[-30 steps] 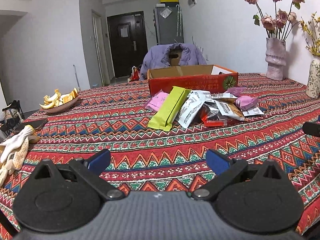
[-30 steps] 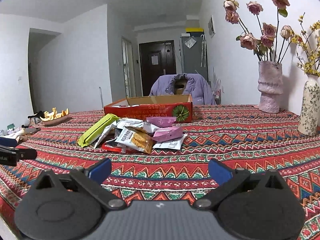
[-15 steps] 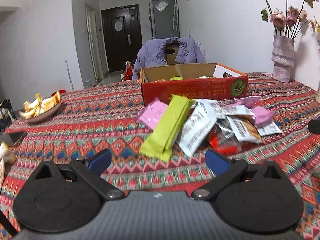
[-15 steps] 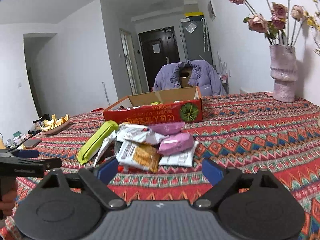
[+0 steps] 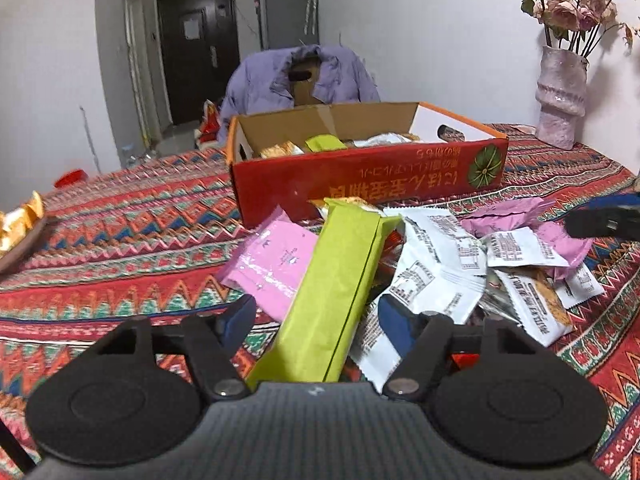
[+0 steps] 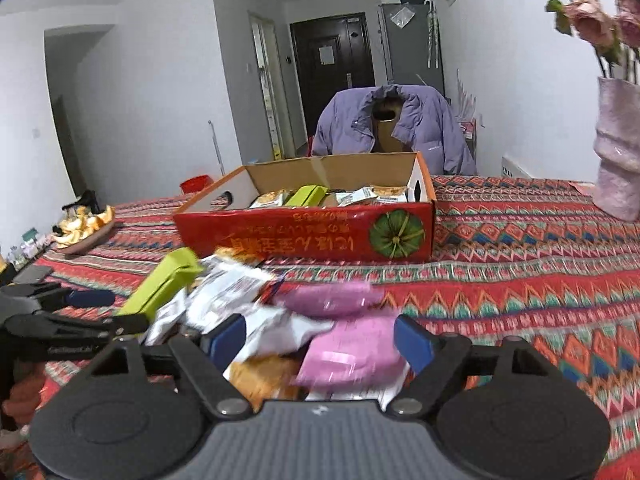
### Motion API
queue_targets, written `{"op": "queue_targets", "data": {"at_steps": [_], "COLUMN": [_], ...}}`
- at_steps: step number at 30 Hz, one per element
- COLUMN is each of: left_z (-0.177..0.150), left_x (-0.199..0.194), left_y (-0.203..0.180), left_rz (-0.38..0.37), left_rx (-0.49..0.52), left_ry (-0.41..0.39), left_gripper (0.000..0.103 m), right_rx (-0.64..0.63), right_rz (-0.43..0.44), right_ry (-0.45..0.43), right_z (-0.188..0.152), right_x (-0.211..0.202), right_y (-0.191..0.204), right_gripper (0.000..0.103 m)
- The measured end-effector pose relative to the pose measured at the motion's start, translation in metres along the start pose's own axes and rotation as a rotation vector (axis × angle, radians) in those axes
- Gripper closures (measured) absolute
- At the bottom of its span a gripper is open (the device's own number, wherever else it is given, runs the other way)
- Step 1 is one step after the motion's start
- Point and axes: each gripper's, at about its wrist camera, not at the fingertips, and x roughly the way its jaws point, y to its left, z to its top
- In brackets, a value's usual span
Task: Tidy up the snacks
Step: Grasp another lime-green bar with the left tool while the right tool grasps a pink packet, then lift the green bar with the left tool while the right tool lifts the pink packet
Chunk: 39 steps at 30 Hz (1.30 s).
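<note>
A pile of snack packets lies on the patterned tablecloth in front of a red cardboard box (image 5: 360,184) (image 6: 304,236) that holds several snacks. My left gripper (image 5: 316,318) straddles the near end of a long green packet (image 5: 336,292). Its jaws are closing, with gaps still showing beside both pads. My right gripper (image 6: 320,340) reaches over the pile's right side with a pink packet (image 6: 352,354) between its closing jaws, not visibly pinched. White packets (image 5: 432,268) and more pink ones (image 5: 272,264) fill the middle. The left gripper (image 6: 108,312) also shows in the right wrist view beside the green packet (image 6: 164,284).
A pink vase of dried roses (image 5: 560,96) (image 6: 618,152) stands at the table's far right. A plate of orange peels (image 6: 84,228) and a phone (image 6: 34,274) lie at the left. A chair draped with a purple jacket (image 5: 300,76) stands behind the box.
Both grippers have moved forward up to the snack pile and their jaws have narrowed. The green packet now lies between the left fingers and a pink packet between the right ones.
</note>
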Motion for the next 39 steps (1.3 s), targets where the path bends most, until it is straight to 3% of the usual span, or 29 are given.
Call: {"op": "queue_targets", "data": {"at_steps": [3, 5, 7, 10, 12, 16, 22, 30, 34, 39], "left_z": [0.001, 0.002, 0.001, 0.000, 0.002, 0.003, 0.003, -0.016, -0.034, -0.056], "left_x": [0.014, 0.018, 0.019, 0.019, 0.014, -0.002, -0.041, -0.108, -0.132, -0.153], "left_y": [0.008, 0.013, 0.014, 0.012, 0.009, 0.007, 0.003, -0.011, -0.018, -0.030], "left_rz": [-0.028, -0.051, -0.058, -0.052, -0.057, -0.054, -0.021, 0.010, 0.015, 0.021], "left_rx": [-0.039, -0.072, -0.069, -0.039, -0.027, -0.042, -0.087, -0.144, -0.171, -0.186], "left_ry": [0.031, 0.038, 0.035, 0.031, 0.034, 0.029, -0.002, -0.041, -0.030, -0.014], "left_gripper": [0.044, 0.045, 0.045, 0.057, 0.064, 0.064, 0.064, 0.064, 0.064, 0.064], "right_rx": [-0.035, -0.053, -0.068, -0.076, -0.072, -0.076, -0.125, -0.089, -0.056, -0.047], "right_rz": [-0.004, -0.002, -0.011, 0.005, 0.022, 0.014, -0.044, -0.023, 0.024, 0.060], "right_ry": [0.045, 0.065, 0.095, 0.156, 0.167, 0.149, 0.066, -0.029, -0.035, 0.008], "right_z": [0.011, 0.018, 0.022, 0.026, 0.027, 0.026, 0.025, -0.004, -0.036, -0.071], "right_x": [0.033, 0.052, 0.069, 0.093, 0.097, 0.093, 0.053, -0.049, -0.095, -0.121], "right_y": [0.000, 0.000, 0.002, 0.001, 0.001, 0.002, 0.009, 0.021, 0.029, 0.036], "right_gripper": [0.022, 0.022, 0.022, 0.027, 0.030, 0.032, 0.032, 0.032, 0.032, 0.032]}}
